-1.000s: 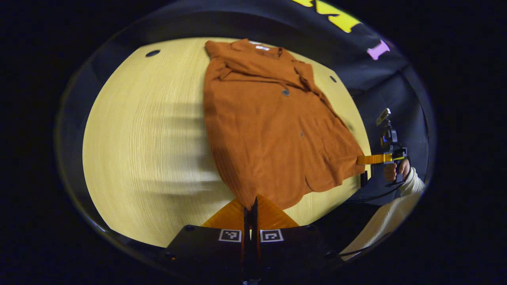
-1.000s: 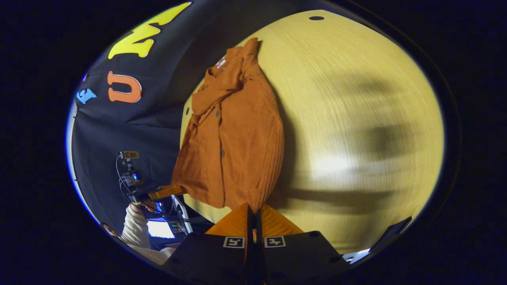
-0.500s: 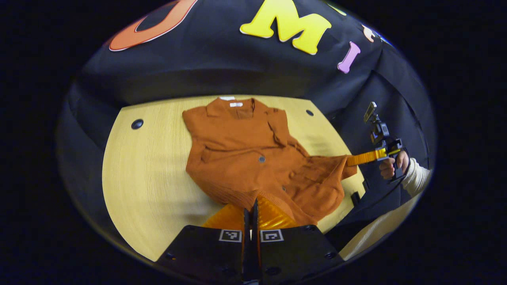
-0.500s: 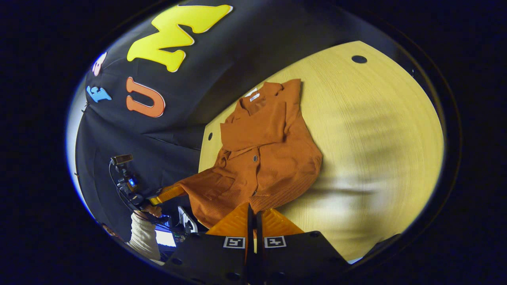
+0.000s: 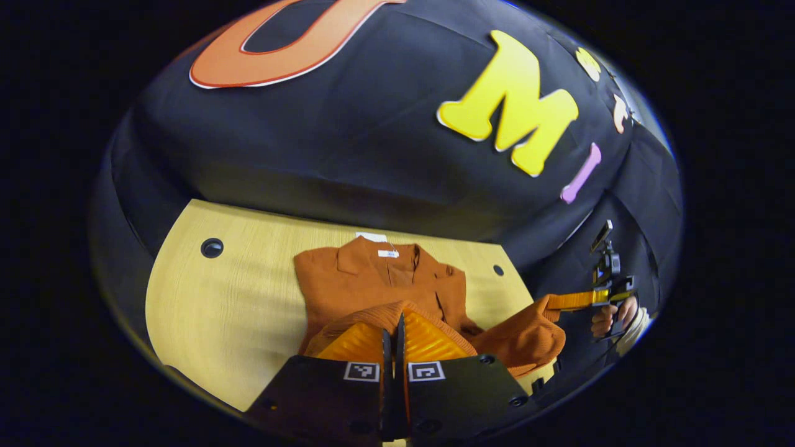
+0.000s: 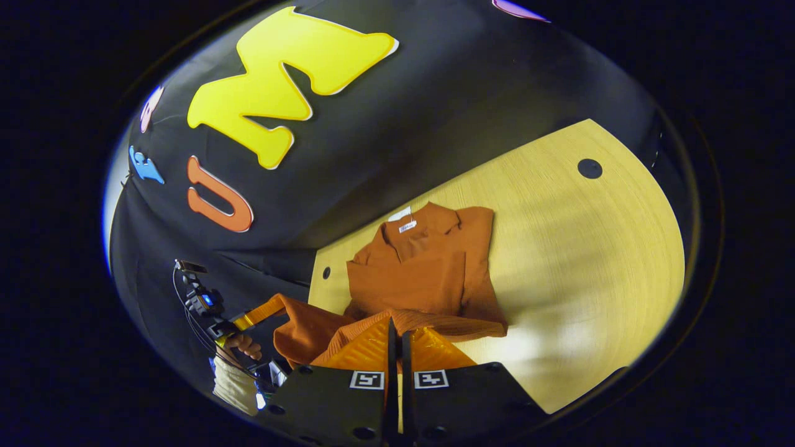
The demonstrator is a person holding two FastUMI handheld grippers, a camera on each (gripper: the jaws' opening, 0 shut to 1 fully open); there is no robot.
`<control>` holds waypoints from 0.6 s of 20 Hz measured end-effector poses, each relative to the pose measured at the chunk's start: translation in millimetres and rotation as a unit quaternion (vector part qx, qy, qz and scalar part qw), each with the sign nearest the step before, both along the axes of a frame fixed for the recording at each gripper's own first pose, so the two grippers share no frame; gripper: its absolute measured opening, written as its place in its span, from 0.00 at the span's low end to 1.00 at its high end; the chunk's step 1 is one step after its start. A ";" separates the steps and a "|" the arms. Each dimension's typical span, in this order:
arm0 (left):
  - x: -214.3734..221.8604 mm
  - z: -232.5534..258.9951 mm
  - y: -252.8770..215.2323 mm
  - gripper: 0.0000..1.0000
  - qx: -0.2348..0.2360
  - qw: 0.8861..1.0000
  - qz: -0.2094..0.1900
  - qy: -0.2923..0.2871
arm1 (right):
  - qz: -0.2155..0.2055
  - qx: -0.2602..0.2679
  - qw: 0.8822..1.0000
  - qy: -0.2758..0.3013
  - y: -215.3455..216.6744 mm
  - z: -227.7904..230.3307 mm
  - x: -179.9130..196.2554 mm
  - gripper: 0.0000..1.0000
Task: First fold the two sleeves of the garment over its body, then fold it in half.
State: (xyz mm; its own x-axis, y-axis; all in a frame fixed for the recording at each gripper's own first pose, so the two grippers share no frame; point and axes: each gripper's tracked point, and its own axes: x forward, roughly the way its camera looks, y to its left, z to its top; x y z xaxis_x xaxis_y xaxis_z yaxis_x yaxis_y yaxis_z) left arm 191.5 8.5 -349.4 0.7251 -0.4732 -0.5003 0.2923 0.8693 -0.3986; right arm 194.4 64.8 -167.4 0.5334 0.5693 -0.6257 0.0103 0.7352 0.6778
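Hem of the garment [image 5: 397, 307] hides behind both grippers' [image 5: 393, 323] [image 6: 395, 329] jaws, clamped on it.

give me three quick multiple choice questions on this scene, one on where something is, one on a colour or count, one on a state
1. Where does the collar end of the garment lie?
A. on the table, towards the booth wall
B. hanging off the near edge
C. on the floor

2. What colour is the garment?
A. navy blue
B. rust orange
C. white

3. What is the state of the garment's hem end?
A. flat on the table
B. lifted, pinched by both grippers
C. rolled into a ball

Key: 1 A, the collar and its neck label rest on the wooden table near the wall. 2 B, the fabric is rust orange in both views. 3 B, the left gripper and the right gripper are each shut on the raised edge.
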 end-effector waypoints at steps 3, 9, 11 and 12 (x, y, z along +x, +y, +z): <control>-5.9 3.0 17.7 0.03 -0.022 1.000 0.020 -0.007 | -0.029 0.027 0.999 0.003 9.1 0.1 32.4 0.03; 21.9 10.4 62.9 0.03 -0.125 0.989 0.076 -0.015 | -0.084 0.077 0.994 -0.003 13.0 -25.2 99.0 0.03; 45.3 1.8 62.3 0.03 -0.172 0.979 0.108 -0.008 | -0.107 0.094 0.990 -0.004 9.1 -44.7 123.2 0.03; 57.2 -7.3 59.5 0.03 -0.197 0.973 0.119 -0.004 | -0.120 0.101 0.988 -0.003 8.0 -57.1 135.2 0.03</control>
State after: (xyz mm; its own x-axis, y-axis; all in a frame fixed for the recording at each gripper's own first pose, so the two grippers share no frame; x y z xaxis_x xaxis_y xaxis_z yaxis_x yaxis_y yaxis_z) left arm 248.8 68.1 -356.7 0.8407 -0.4453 -0.3081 0.1061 0.6934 -0.7127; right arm 329.5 72.8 -224.5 0.6718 0.5391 -0.5080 0.1624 0.5619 0.8111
